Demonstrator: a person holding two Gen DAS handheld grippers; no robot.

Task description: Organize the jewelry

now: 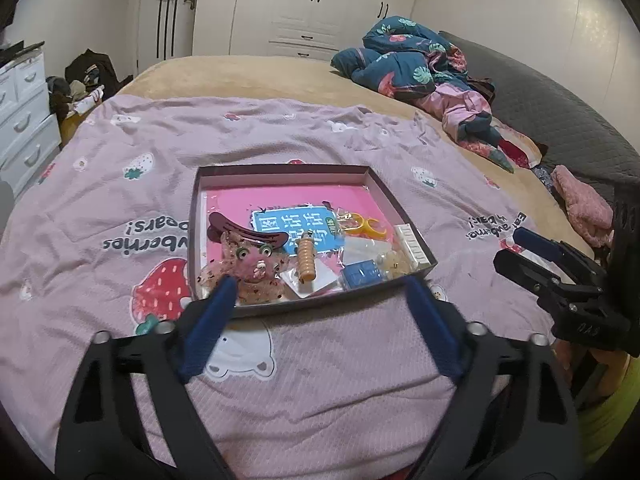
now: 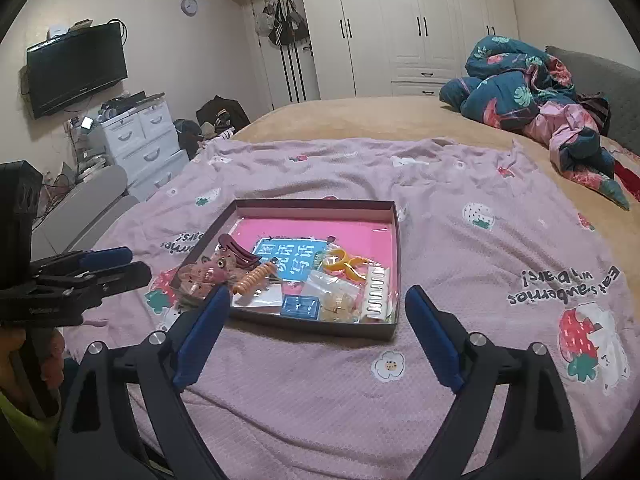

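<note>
A shallow dark box (image 1: pixel 280 170) (image 2: pixel 312 204) with a pink liner lies on the pink strawberry blanket (image 1: pixel 320 380). Inside it are a dark red hair clip (image 1: pixel 248 230), a glittery pink bear clip (image 1: pixel 252 268), an orange spiral clip (image 1: pixel 306 258) (image 2: pixel 256 278), a yellow claw clip (image 1: pixel 364 226) (image 2: pixel 344 264), a white comb clip (image 2: pixel 376 292) and a small blue box (image 2: pixel 300 306). My left gripper (image 1: pixel 320 292) (image 2: pixel 138 264) hovers open at the box's near edge, holding nothing. My right gripper (image 2: pixel 319 294) (image 1: pixel 507 246) is also open and empty, just short of the box.
A crumpled blue floral quilt (image 2: pixel 528 92) lies at the bed's far right by a grey headboard (image 1: pixel 560 100). White drawers (image 2: pixel 140 136) and a wall TV (image 2: pixel 76 68) stand left of the bed. White wardrobes (image 2: pixel 400 28) line the back wall.
</note>
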